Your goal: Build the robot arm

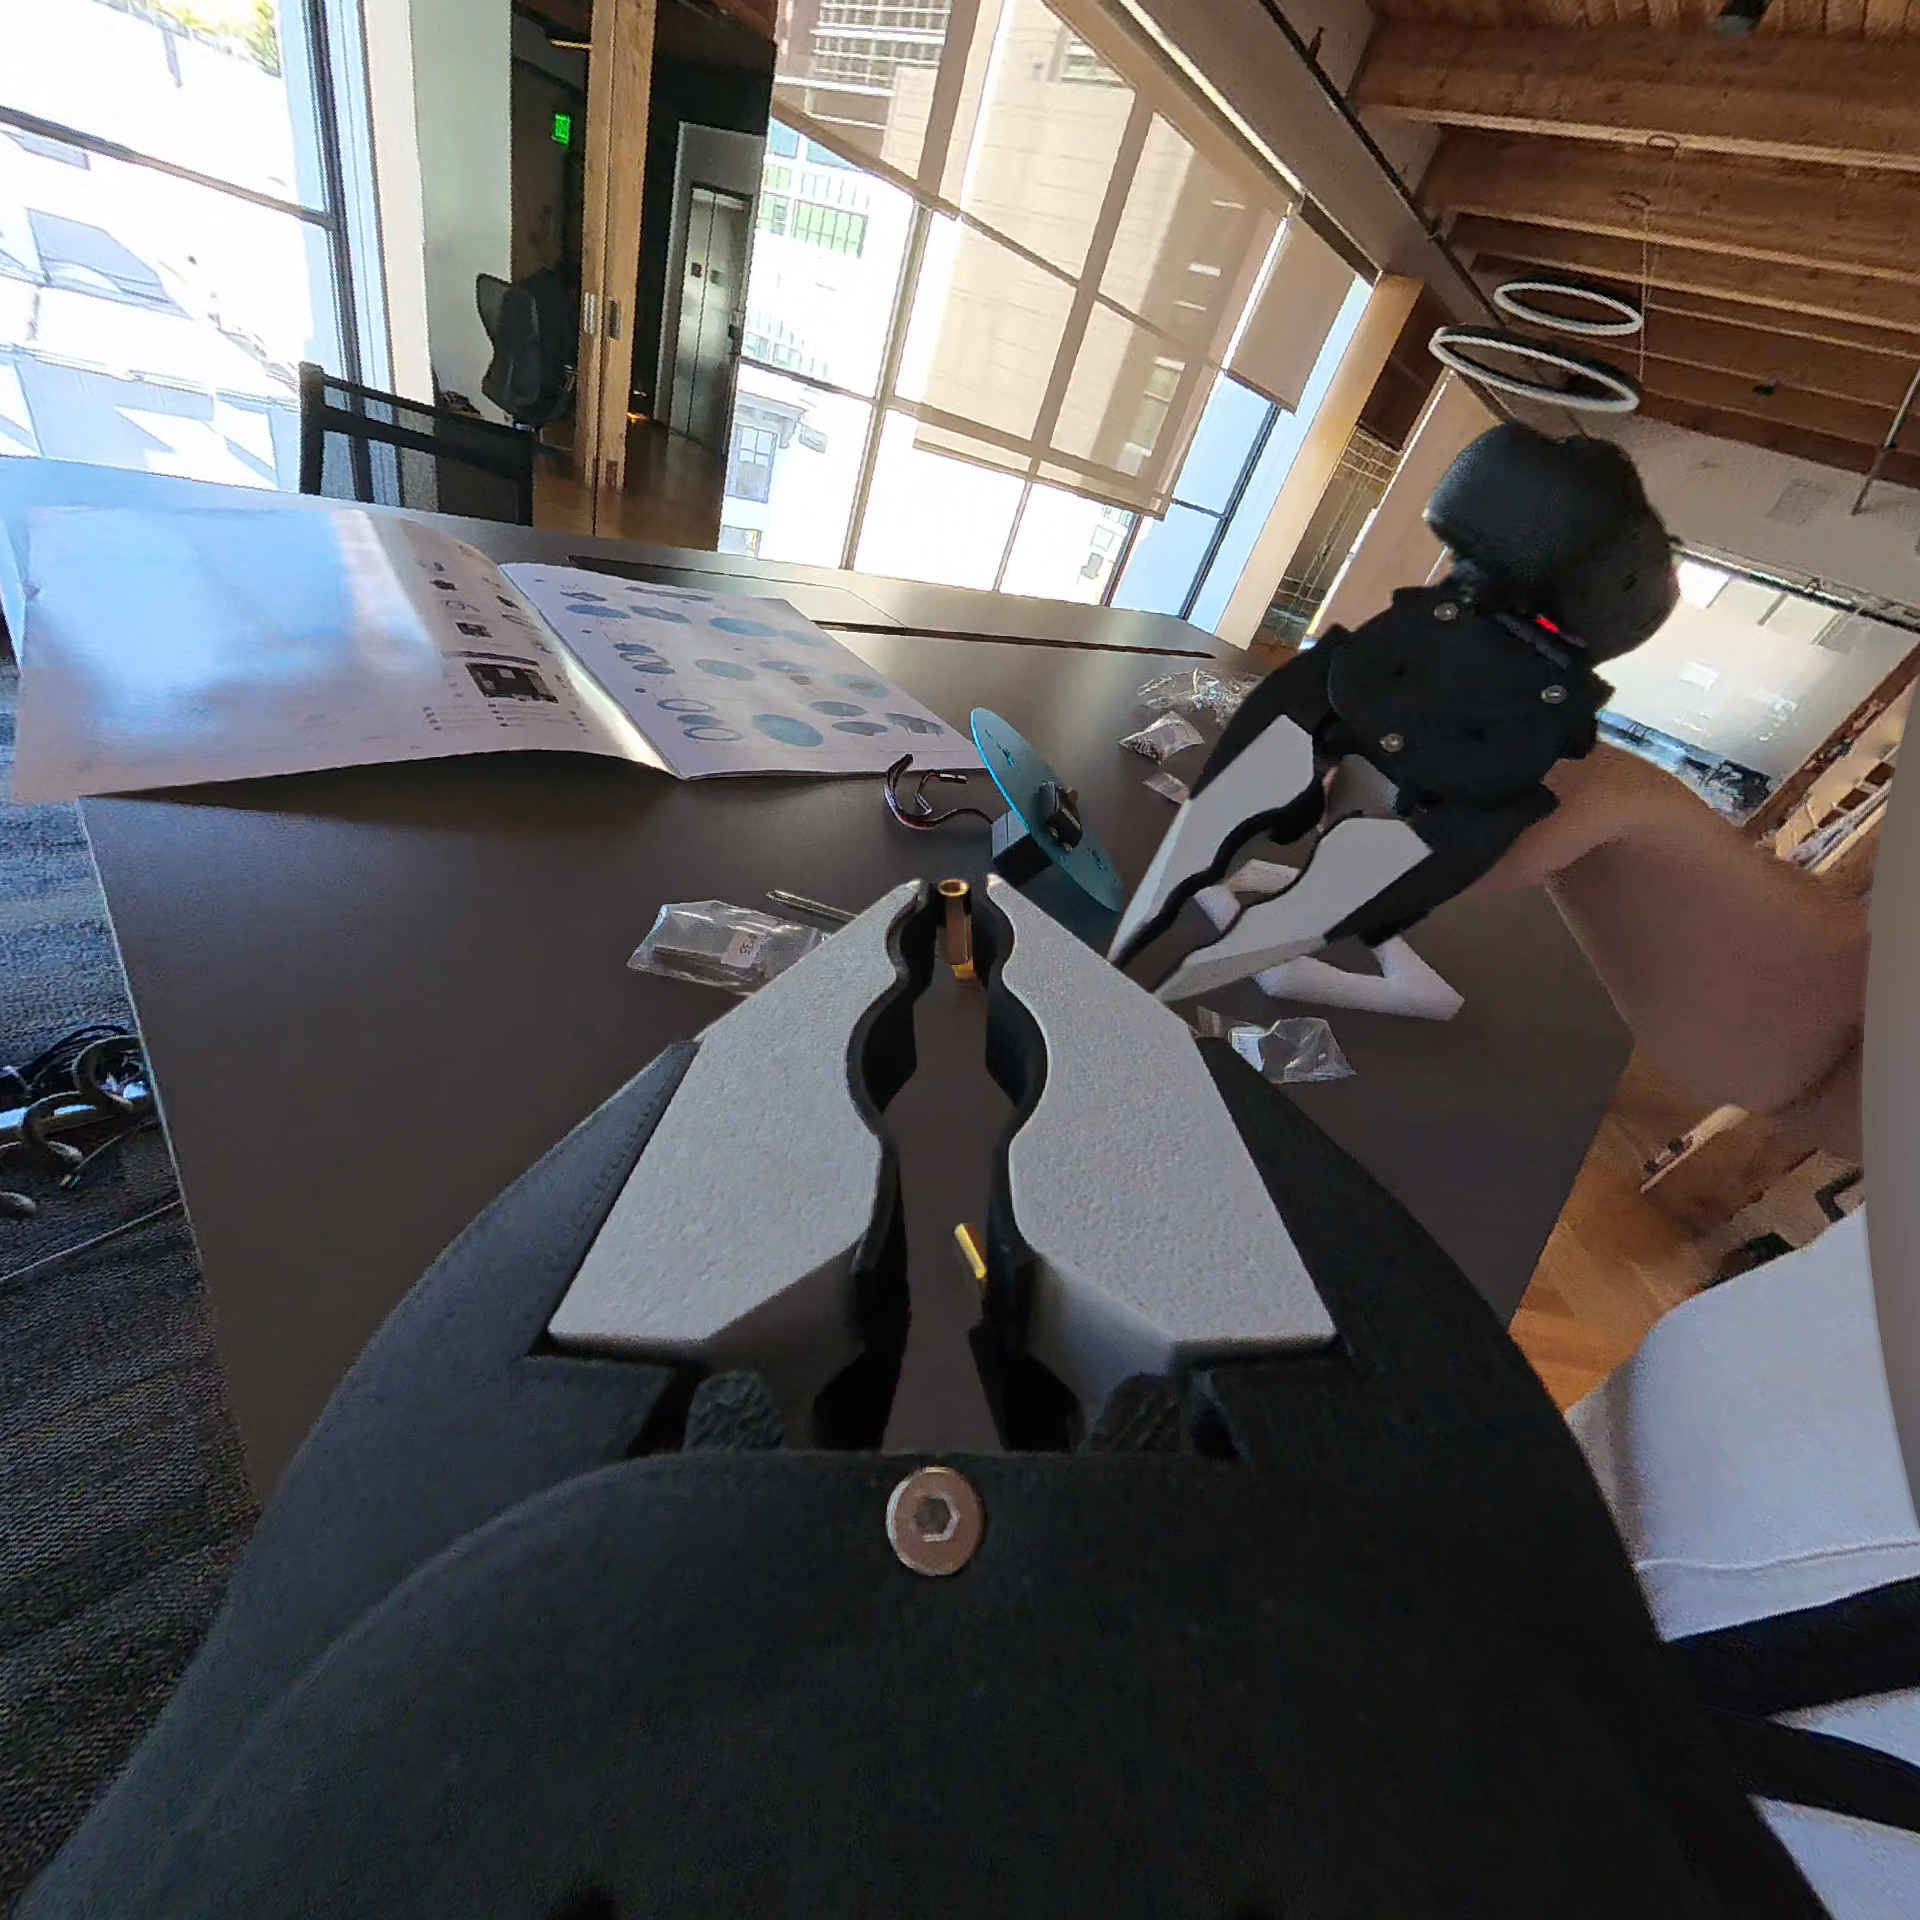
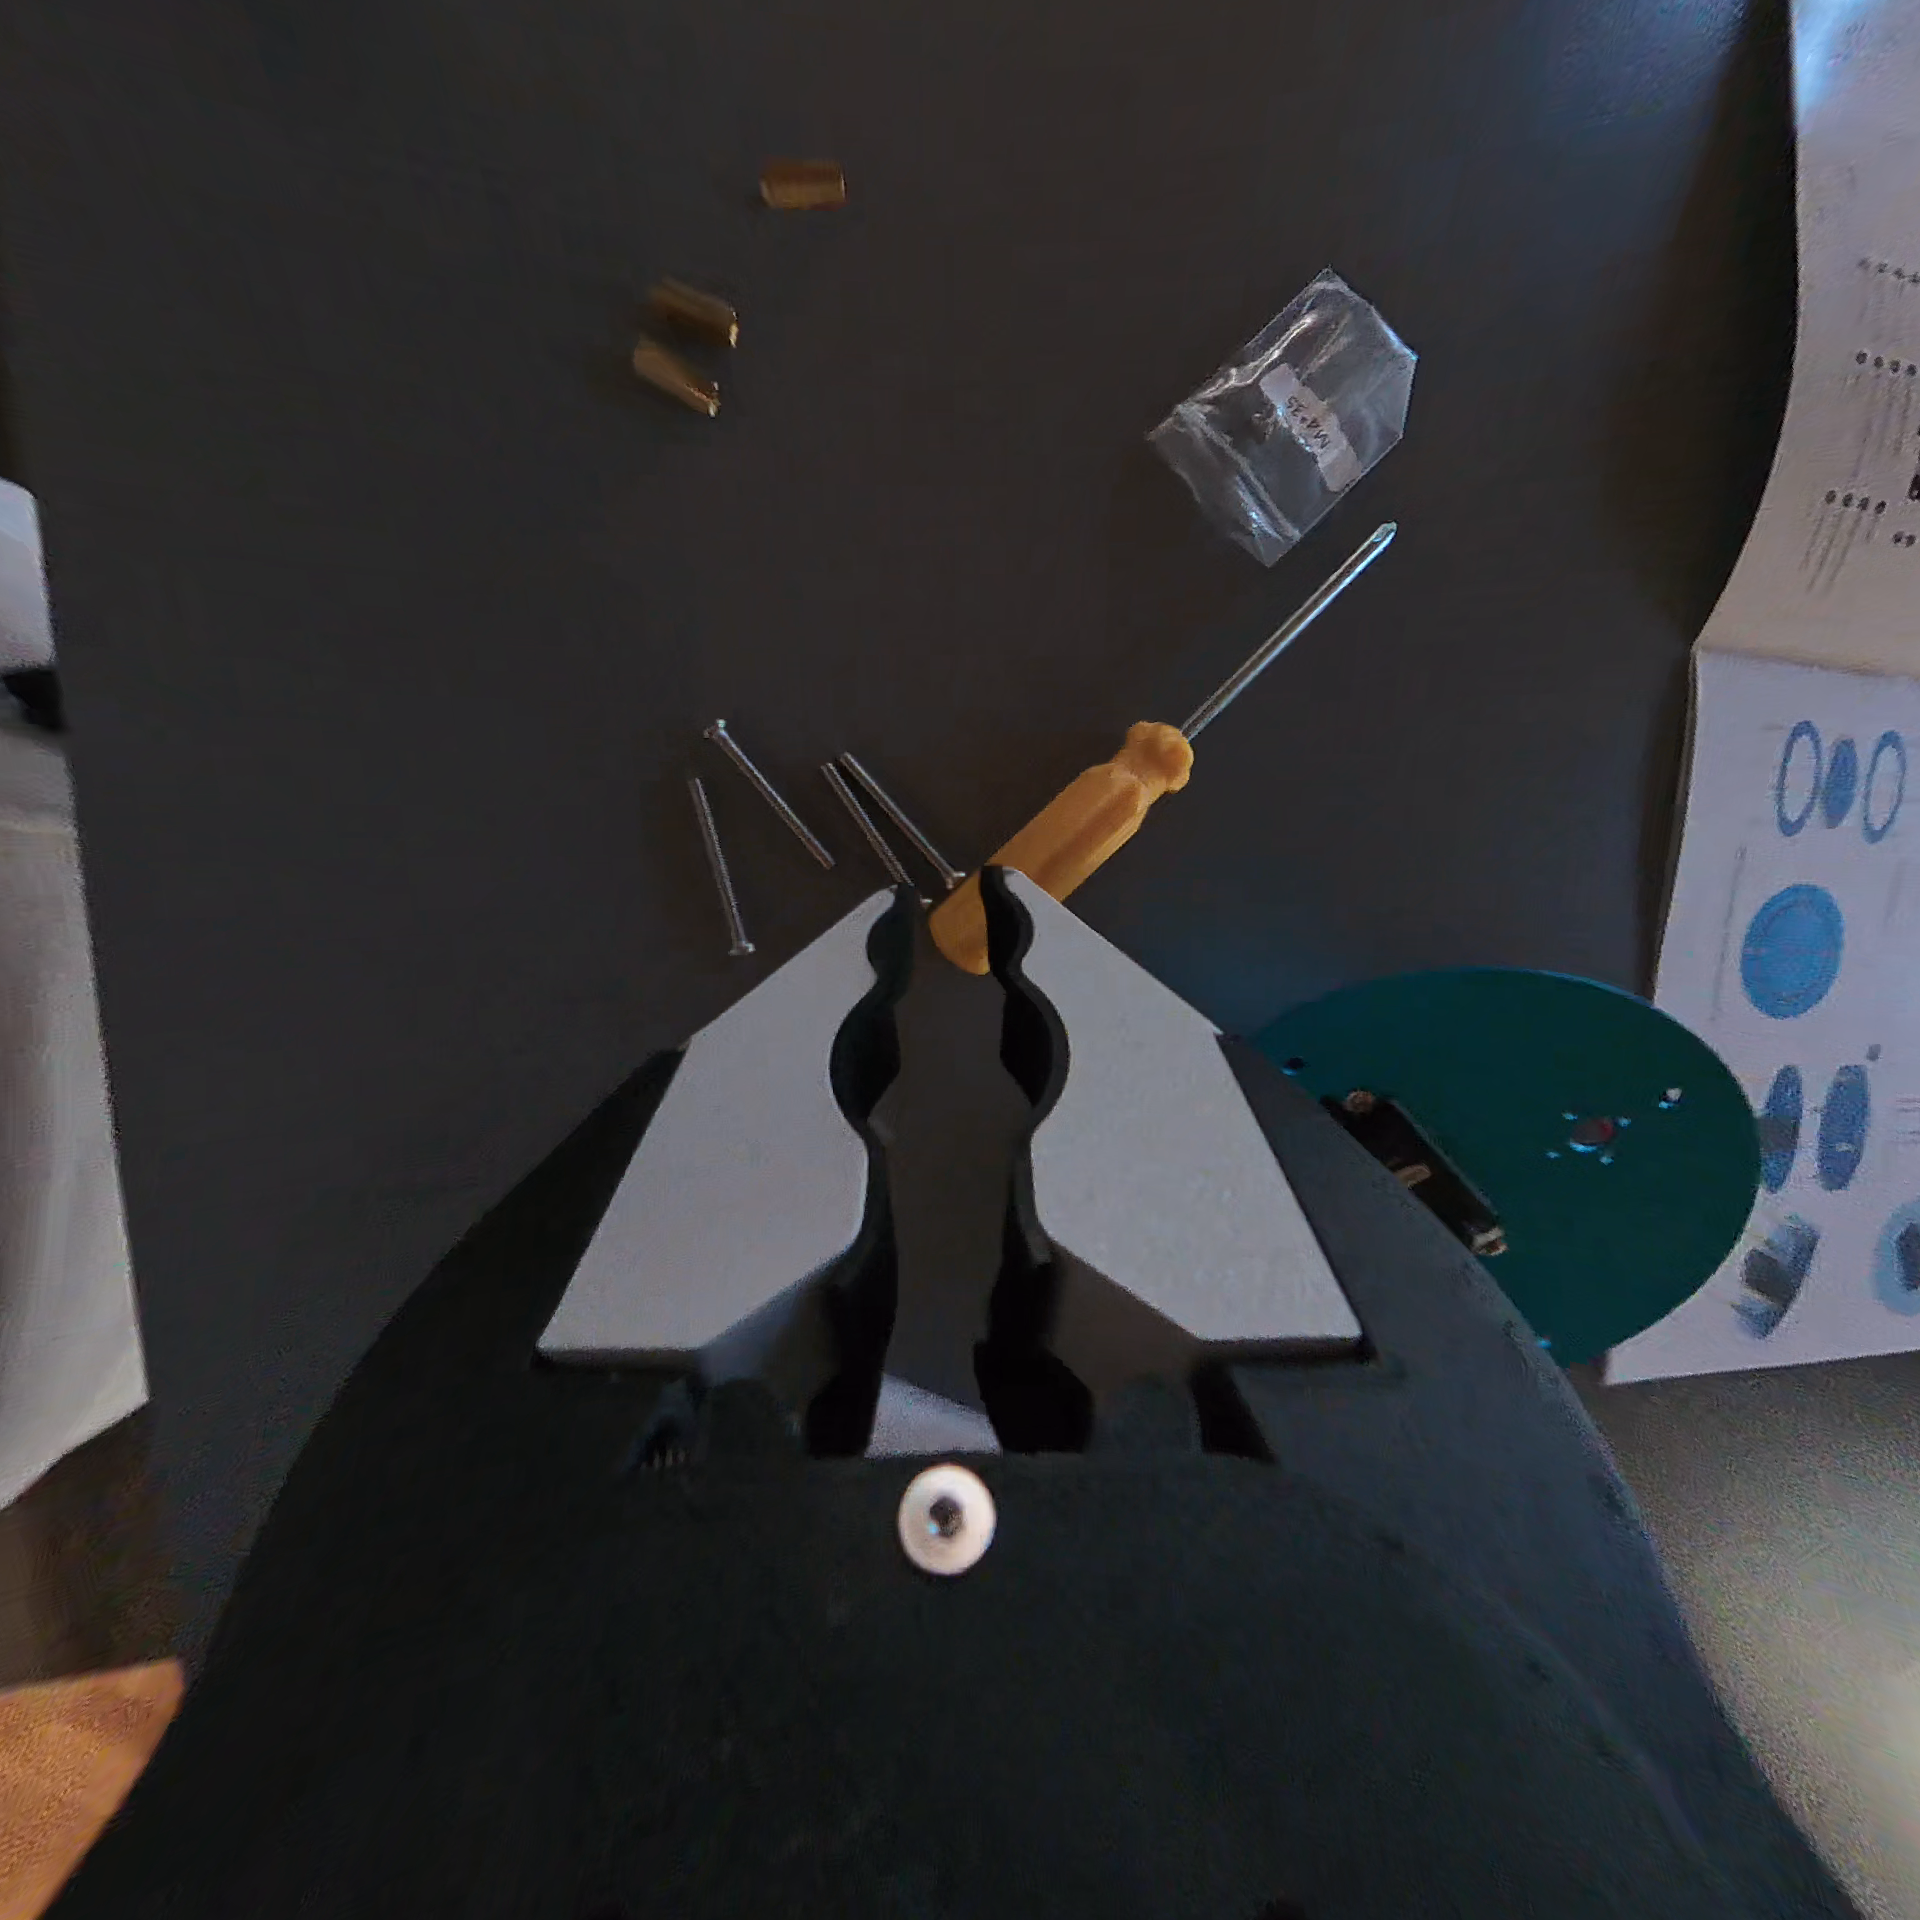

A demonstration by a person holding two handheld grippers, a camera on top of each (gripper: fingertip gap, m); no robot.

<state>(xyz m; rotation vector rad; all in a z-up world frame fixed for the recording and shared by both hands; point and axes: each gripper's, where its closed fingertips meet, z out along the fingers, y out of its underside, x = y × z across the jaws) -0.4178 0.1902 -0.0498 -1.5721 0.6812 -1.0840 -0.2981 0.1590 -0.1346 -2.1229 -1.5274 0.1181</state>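
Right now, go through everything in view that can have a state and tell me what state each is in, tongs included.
Left tongs: shut on a brass spacer, held upright.
Right tongs: shut on the yellow screwdriver, gripped at the handle end.
Booklet: open, flat on the table.
Long screws: four, loose on the table.
Small bag: lying on the table; sealed or not, cannot tell.
Blue disc: lying beside the booklet.
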